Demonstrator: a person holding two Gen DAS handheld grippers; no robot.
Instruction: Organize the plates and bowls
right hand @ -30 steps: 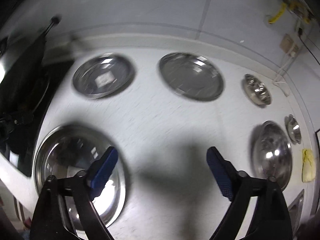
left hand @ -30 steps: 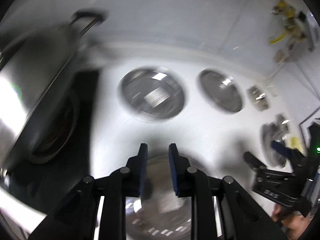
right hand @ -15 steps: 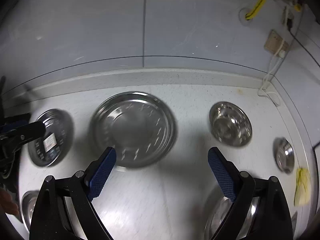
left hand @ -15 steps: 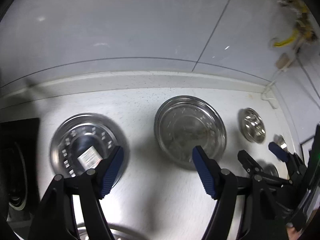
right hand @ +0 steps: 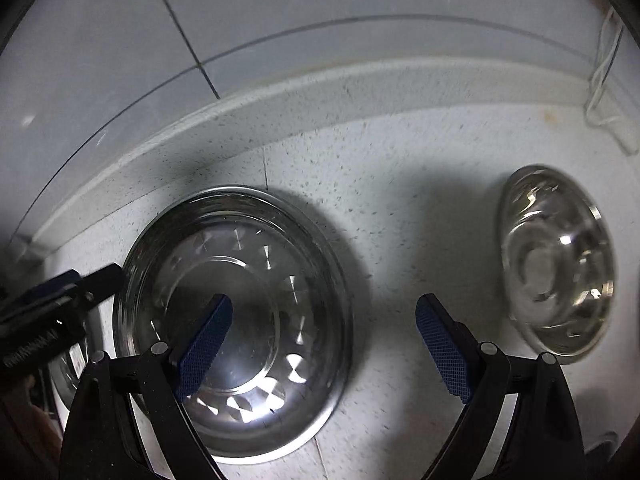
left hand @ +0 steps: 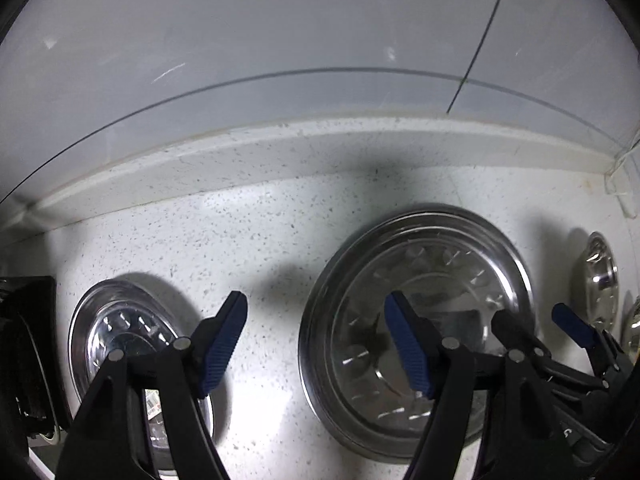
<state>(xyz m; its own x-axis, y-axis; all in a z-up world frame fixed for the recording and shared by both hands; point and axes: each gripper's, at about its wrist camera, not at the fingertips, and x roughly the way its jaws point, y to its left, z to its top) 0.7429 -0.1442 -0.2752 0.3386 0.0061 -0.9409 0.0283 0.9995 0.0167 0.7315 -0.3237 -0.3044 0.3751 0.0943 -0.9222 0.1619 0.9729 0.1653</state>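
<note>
A large steel plate (left hand: 436, 264) lies on the speckled white counter; it also shows in the right wrist view (right hand: 256, 248). A smaller steel plate (left hand: 120, 320) lies to its left, a sticker on it. My left gripper (left hand: 316, 344) is open and empty, its jaws straddling the gap between the two plates. My right gripper (right hand: 324, 352) is open and empty over the large plate's right rim; it also shows in the left wrist view (left hand: 528, 324). A steel bowl (right hand: 556, 264) lies to the right, also in the left wrist view (left hand: 600, 276).
A raised counter ledge (left hand: 320, 136) and grey tiled wall run along the back. A black stove edge (left hand: 28, 344) sits at far left. A white cable (right hand: 604, 92) hangs at the right corner. Another bowl's rim (left hand: 634, 328) shows at the far right.
Both grippers have moved forward and down toward the plates, which now look much larger. The left gripper, narrow a second ago, has opened wide. The right stays open.
</note>
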